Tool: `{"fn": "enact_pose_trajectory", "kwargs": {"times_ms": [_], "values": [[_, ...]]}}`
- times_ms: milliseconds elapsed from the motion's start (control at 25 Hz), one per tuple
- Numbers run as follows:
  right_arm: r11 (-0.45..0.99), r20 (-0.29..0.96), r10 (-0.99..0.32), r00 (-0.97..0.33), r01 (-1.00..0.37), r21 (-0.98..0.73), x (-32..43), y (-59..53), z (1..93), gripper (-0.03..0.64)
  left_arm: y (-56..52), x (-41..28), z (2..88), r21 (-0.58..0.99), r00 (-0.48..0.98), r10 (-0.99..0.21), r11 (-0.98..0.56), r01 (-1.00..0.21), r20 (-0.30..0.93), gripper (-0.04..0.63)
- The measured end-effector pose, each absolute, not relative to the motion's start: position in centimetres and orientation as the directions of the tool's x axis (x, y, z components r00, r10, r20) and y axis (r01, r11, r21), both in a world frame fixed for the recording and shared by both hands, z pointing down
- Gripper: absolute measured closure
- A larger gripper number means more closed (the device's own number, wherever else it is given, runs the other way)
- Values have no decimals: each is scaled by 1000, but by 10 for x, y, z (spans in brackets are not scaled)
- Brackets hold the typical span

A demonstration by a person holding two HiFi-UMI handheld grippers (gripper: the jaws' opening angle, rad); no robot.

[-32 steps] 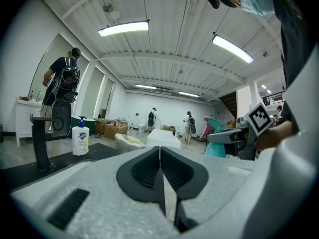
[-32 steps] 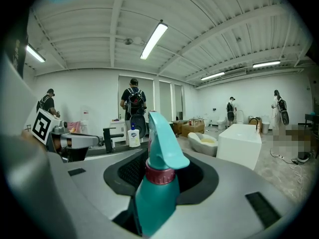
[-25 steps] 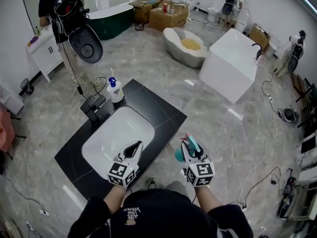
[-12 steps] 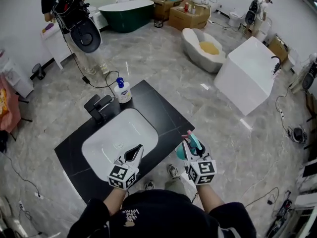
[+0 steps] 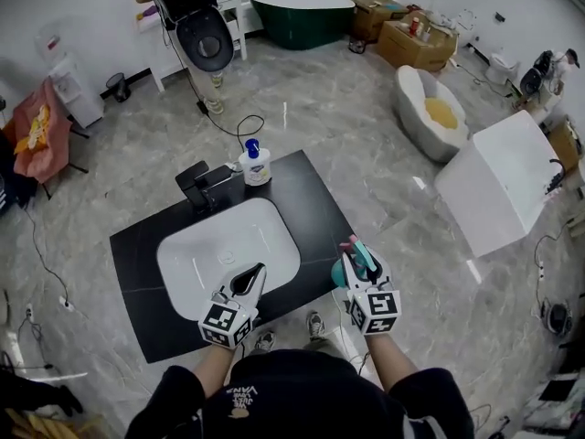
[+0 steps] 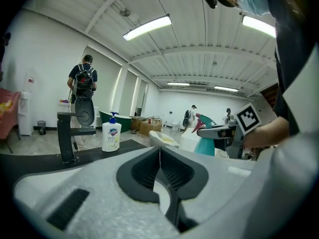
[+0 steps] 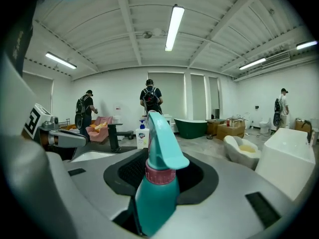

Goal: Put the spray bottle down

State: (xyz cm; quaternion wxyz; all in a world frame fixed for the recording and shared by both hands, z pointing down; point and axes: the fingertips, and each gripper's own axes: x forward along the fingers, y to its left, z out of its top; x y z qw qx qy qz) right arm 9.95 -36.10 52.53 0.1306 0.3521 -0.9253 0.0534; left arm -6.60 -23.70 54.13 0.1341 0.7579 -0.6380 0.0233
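Right gripper view: we see the spray bottle [image 7: 155,193], teal with a pink collar, standing upright between the jaws of the right gripper [image 5: 356,251], which pinch its body partway spread. The left gripper [image 6: 159,151], alongside, holds nothing; we note its jaws pressed together.

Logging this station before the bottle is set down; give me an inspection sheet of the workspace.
Surface: black countertop with white basin.
Job's things: teal spray bottle, held upright, not set down.
Clutter: soap pump bottle beside black faucet.
Grippers: left claw shut, empty; right claw shut on spray bottle.
Cables: black cable looped on floor behind countertop.
Surroundings: green bathtub, cardboard boxes, person at back.
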Motion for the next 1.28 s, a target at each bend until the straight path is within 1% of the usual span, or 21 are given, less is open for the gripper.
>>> {"fn": "enact_pose_trajectory", "kwargs": {"times_ms": [360,720,1000,1280], "values": [[830,285,-535,-795,-557,3,71,-412,539,448,-232,-74,550,178,-6,-974,47,-983,225,575],[890,274,-444,-853,-456,22,24,-443,552,448,-212,-78,559,196,-193,-954,239,-951,228,575],[918,258,-391,-883,-396,35,-14,-462,558,448,-190,-78,567,187,-291,-923,341,-921,250,575],[927,248,-372,-895,-370,57,-50,-481,566,448,-176,-81,570,189,-363,-893,417,-889,266,575]]}}
